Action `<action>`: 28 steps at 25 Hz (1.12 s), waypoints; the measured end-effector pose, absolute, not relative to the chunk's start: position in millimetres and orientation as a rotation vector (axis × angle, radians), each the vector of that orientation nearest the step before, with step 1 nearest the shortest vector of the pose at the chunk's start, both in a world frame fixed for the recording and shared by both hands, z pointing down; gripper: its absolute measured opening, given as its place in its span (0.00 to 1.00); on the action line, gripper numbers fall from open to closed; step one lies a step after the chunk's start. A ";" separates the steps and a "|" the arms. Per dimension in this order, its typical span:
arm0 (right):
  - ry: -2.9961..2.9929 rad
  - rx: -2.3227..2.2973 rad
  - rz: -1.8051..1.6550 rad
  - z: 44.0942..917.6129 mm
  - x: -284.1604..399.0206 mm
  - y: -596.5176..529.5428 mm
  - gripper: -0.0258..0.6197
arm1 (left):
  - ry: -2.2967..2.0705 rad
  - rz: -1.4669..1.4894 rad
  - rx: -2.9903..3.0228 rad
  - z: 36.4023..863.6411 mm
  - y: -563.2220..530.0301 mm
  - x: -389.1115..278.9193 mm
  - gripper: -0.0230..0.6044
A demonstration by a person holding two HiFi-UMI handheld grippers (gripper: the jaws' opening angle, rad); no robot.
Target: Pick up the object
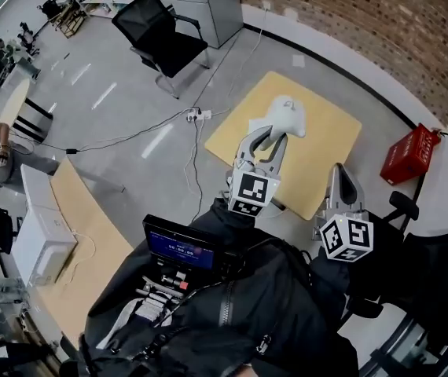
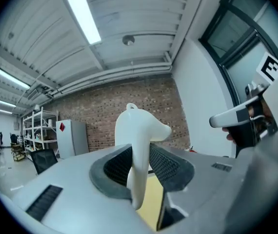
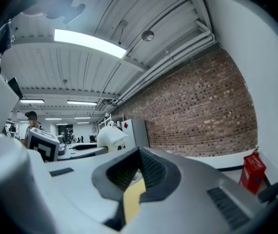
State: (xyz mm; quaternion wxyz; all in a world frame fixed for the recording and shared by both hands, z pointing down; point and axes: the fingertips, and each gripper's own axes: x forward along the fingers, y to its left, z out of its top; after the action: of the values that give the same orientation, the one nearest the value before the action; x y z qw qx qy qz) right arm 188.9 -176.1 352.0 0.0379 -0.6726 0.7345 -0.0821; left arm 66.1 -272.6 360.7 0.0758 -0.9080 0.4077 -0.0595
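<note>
Our left tool (image 2: 141, 154) is clenched on the white object (image 2: 138, 129), which sticks up between its pads, above the table (image 1: 322, 171). Our right tool (image 3: 139, 156) beside it is closed on nothing. We should hold tight and level so it cannot slip.

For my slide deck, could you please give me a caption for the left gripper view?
Left gripper shut on a white object, brick wall behind.
</note>
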 end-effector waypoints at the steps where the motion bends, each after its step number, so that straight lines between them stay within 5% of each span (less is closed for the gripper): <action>1: 2.257 -2.056 -0.242 349.3 188.7 -178.5 0.05 | 1.233 -0.144 -2.736 354.9 -274.9 64.2 0.22; 28: 2.224 -2.097 0.000 311.4 186.8 -182.8 0.05 | 1.240 0.056 -2.785 310.9 -273.2 51.6 0.22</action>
State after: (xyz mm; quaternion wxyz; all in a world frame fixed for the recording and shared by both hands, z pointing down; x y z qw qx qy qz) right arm 186.8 -182.8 311.4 0.0424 -0.6854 0.7269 0.0000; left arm 51.6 -273.2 310.9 0.0461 -0.9124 0.4062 0.0185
